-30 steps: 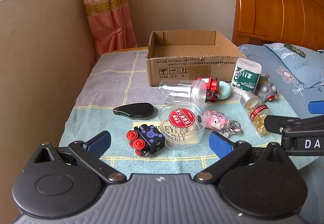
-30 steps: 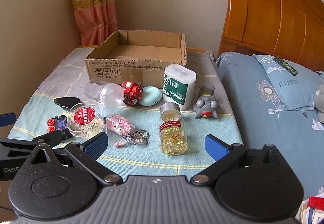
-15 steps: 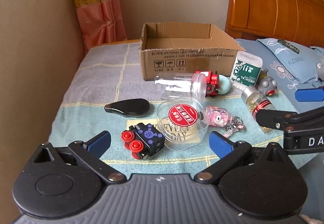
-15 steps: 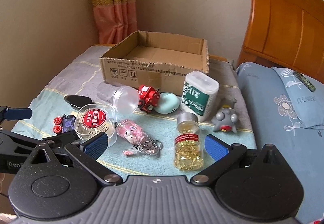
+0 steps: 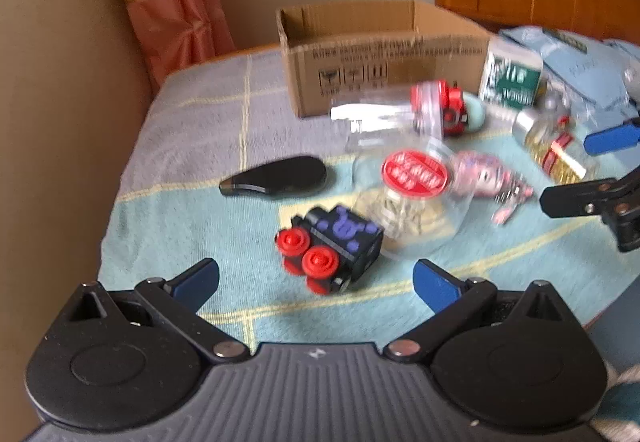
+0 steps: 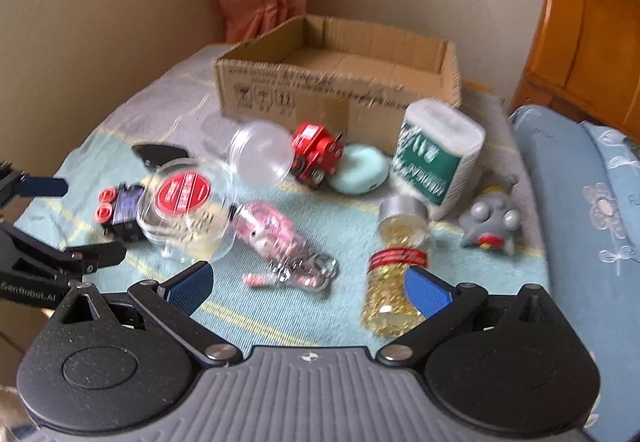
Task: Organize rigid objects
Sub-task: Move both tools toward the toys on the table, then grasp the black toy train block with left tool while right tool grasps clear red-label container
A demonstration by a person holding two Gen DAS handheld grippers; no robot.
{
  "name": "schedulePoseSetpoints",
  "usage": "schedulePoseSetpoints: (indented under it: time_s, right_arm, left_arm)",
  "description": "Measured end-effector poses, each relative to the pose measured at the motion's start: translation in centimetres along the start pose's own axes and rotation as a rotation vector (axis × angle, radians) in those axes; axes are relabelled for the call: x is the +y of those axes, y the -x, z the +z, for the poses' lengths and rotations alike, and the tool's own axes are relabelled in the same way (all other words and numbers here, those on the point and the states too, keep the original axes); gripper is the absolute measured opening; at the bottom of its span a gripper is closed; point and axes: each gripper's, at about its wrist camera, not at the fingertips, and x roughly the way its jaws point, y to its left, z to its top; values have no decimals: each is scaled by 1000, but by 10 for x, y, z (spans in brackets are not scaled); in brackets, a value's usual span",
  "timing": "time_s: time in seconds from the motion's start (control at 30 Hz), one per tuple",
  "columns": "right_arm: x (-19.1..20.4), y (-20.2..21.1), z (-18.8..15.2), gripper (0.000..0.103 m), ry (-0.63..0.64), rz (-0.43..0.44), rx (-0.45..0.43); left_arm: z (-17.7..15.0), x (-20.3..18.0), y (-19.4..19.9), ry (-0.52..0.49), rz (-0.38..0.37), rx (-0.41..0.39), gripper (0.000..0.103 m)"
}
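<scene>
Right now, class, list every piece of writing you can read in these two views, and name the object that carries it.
"GenRobot.AI": on the black arm of the left tongs.
Green-and-white plastic container: white lettering, too blurred to read.
Brown cardboard box: printed line and handling symbols, blurred.
Clear round tub with red label: label text blurred.
Capsule bottle's red band: unreadable.

left claw (image 5: 316,280) | black linkage, blue pads | right claw (image 6: 308,288) | same, grey ribbed base
</scene>
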Motion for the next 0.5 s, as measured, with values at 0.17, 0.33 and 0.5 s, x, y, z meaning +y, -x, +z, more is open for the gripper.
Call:
schedulePoseSetpoints:
  time_s: [0.17, 0.33, 0.5]
  right_arm:
    - [16, 2, -5, 103, 123, -20, -27]
    - [28, -5, -7, 103, 210, 71, -2]
    - [30, -29, -10, 103, 186, 117, 74]
  left_arm:
    - [-5, 5, -14, -32, -40, 34, 102]
    - [-7, 13, -23, -24, -102, 33, 102]
    - [-4, 18, -28, -34, -144, 24, 102]
